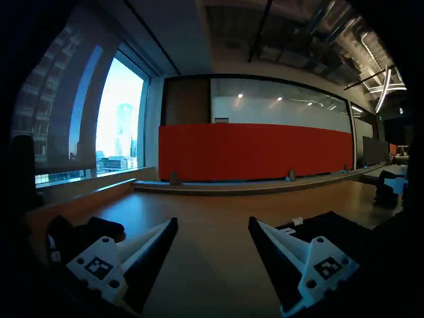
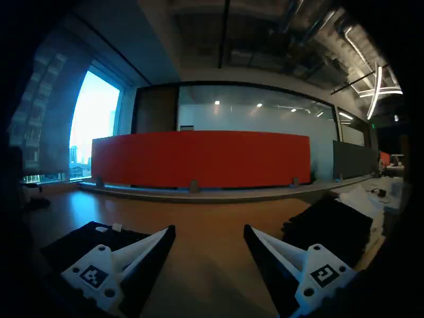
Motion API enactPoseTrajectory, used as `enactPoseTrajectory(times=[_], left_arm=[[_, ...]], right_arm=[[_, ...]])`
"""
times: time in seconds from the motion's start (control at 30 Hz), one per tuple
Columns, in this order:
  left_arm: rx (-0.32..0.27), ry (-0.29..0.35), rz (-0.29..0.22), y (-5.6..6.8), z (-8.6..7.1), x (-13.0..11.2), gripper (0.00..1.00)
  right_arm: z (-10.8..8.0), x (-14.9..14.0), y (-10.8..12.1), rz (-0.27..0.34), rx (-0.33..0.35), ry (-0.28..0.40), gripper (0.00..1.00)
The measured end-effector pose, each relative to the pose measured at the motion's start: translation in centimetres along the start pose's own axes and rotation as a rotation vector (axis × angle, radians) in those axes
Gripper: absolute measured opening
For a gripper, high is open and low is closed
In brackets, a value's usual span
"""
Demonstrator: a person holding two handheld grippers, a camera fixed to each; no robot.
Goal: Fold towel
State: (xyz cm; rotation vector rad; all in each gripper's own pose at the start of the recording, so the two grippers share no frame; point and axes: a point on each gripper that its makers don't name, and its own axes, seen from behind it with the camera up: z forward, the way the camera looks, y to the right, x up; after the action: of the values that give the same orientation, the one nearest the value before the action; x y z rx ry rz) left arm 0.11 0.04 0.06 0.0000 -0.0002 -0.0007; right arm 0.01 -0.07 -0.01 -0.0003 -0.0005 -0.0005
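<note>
Left gripper [image 1: 212, 220]: jaws released, nothing between them, low over the wooden counter [image 1: 212, 265]. Right gripper [image 2: 209, 228]: same, jaws apart and empty. Black towel [image 1: 339, 225] lies flat on the counter by the left gripper's right finger. In the right gripper view the towel [image 2: 79, 238] sits by the left finger, with a white tag [image 2: 116, 227] showing. Stack of dark folded cloth [image 2: 331, 225] on the right side. Dark bundle [image 1: 90, 228] at the left. Red partition [image 1: 254, 151] runs along the counter's far edge, with a window [image 1: 119, 127] to its left.
</note>
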Motion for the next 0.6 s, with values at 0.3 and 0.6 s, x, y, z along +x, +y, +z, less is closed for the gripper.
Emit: enactPoseTrajectory(times=[0.3, 0.6], left_arm=[[0.000, 0.000, 0.001, 0.03, -0.01, 0.02, 0.99], [0.000, 0.000, 0.000, 0.06, -0.04, -0.10, 0.99]], right_arm=[[0.06, -0.12, 0.06, 0.000, -0.002, 0.000, 1.00], [0.01, 0.04, -0.01, 0.000, -0.001, 0.000, 1.00]])
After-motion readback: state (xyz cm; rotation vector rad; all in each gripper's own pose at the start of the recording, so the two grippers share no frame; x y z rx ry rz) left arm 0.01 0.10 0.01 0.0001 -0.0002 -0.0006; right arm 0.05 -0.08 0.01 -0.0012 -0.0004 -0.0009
